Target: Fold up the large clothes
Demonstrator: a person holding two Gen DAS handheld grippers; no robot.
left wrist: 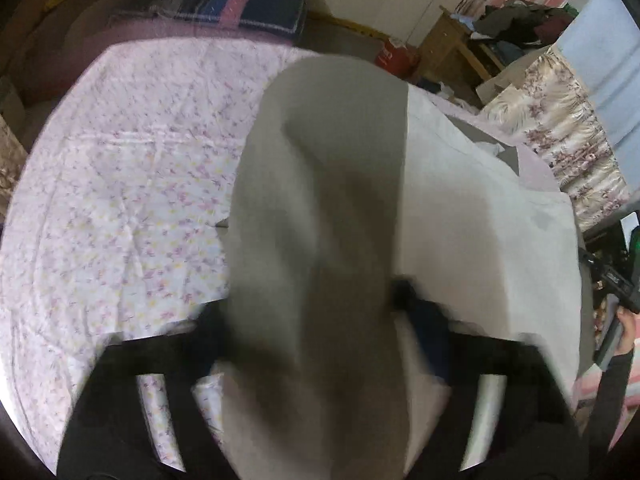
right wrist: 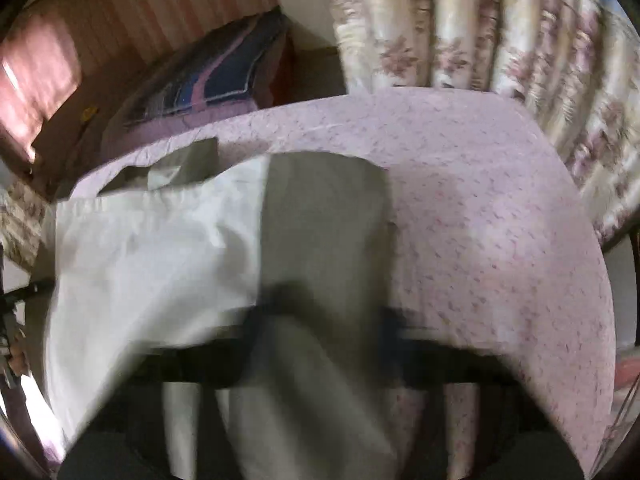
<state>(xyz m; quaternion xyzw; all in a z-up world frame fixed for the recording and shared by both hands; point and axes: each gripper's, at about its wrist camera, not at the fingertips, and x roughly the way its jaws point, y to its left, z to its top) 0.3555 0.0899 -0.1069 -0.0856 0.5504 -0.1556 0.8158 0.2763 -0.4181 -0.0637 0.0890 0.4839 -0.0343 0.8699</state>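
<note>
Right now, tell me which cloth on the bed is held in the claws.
The plain pale grey garment, draped up between both claws. The flowered pink sheet lies flat under it, and the striped blue and pink blanket sits at the bed's far end, untouched.

The large garment is matt, pale grey-white woven cloth, smooth with soft creases, its lifted fold duller and greyer. The bedsheet beneath is thin printed cotton-like cloth, finely wrinkled, while the curtains have a faint satin sheen. The grippers' black frame looks like matt plastic.
</note>
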